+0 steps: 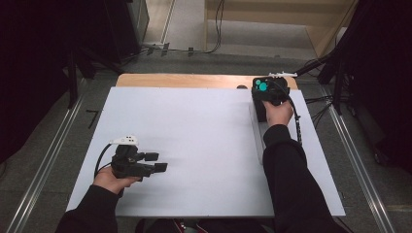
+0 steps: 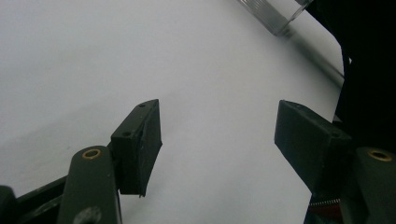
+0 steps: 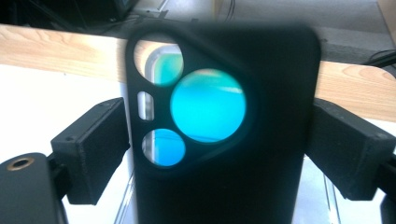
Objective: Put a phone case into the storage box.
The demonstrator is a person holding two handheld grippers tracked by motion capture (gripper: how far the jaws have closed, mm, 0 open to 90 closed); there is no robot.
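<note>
A black phone case [image 1: 261,94] with round camera cut-outs that show teal through them stands at the far right of the white table [image 1: 194,126]. My right gripper [image 1: 270,97] is shut on it. In the right gripper view the case [image 3: 261,93] stands upright between the two jaws of the right gripper [image 3: 219,154], which press on its two long edges. My left gripper [image 1: 156,161] rests low near the front left of the table, open. In the left gripper view the left gripper [image 2: 219,135] has bare white table between its jaws.
A clear plastic tray [image 1: 257,138] lies along the table's right side, under the person's right forearm; its corner [image 2: 275,16] shows in the left gripper view. A wooden strip [image 1: 184,80] runs along the far edge. Cables lie on the floor beyond.
</note>
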